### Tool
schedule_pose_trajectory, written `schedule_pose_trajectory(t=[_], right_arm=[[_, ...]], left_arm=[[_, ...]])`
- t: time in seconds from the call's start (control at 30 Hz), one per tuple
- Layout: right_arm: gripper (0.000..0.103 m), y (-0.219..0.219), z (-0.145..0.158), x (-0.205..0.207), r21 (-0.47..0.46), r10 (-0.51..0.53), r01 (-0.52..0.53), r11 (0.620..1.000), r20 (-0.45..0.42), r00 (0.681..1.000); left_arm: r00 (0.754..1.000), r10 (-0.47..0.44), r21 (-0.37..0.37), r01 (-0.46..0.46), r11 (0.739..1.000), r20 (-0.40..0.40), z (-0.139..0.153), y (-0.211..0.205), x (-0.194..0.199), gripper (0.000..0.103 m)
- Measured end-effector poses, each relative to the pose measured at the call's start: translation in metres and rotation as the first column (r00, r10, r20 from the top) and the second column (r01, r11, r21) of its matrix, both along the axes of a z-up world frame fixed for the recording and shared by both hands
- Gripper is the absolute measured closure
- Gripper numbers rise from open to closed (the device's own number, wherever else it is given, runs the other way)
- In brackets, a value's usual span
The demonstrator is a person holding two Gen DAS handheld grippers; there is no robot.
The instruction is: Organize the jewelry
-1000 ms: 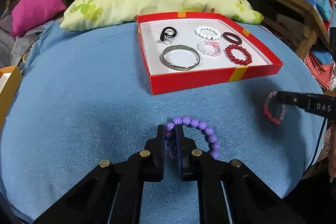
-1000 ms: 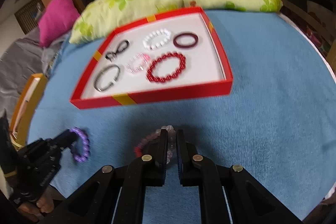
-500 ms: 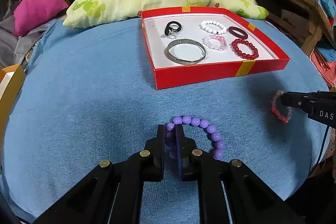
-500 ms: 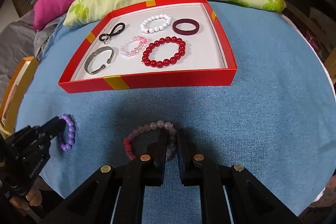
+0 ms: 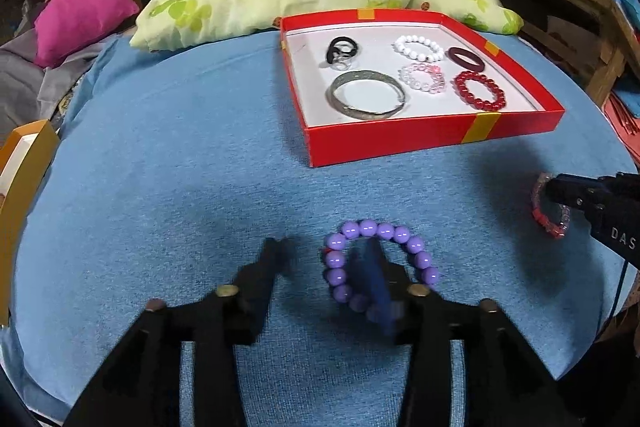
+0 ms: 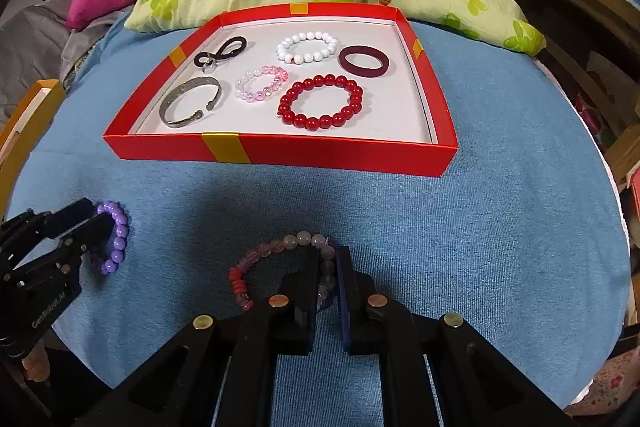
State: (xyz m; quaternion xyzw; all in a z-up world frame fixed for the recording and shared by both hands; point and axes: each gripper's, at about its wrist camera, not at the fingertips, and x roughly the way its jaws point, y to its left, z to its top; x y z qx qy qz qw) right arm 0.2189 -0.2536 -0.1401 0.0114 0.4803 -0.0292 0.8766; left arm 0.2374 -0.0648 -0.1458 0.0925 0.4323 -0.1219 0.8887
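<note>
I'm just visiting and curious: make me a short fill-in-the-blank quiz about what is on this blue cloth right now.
1. The red box holds ____ pieces of jewelry.
2. The bracelet at the left gripper has beads colored ____.
3. The left gripper's jaws stand ____.
4. The right gripper is closed on the ____ side of the pink and red bracelet.

Missing words: six; purple; open; right
</note>
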Motion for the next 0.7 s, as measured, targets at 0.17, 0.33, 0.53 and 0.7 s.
schedule_pose_trajectory(t=[0.17, 0.33, 0.53, 0.7], right_arm=[[0.094, 0.001, 0.0, -0.001, -0.006, -0.001, 0.001, 1.0, 0.001, 1.0], [0.094, 0.0, -0.001, 0.0, -0.005, -0.003, 0.003, 1.0, 0.001, 1.0], [0.094, 0.0, -0.001, 0.0, 0.001, -0.009, 0.009, 1.0, 0.003, 1.0], [0.094, -0.002, 0.0, -0.001, 0.018, -0.015, 0.015, 1.0, 0.01, 1.0]], left_arm=[[0.999, 0.035, -0.006, -0.035, 0.999, -0.009, -0.001, 0.005, 0.003, 0.043], [1.0, 0.024, 0.003, -0.024, 1.0, 0.002, -0.001, 0.003, 0.001, 0.044], [0.999, -0.034, 0.008, 0.034, 0.999, 0.02, 0.002, -0.003, -0.005, 0.074], [0.998, -0.058, 0.013, 0.058, 0.998, 0.021, 0.003, -0.009, -0.007, 0.093]])
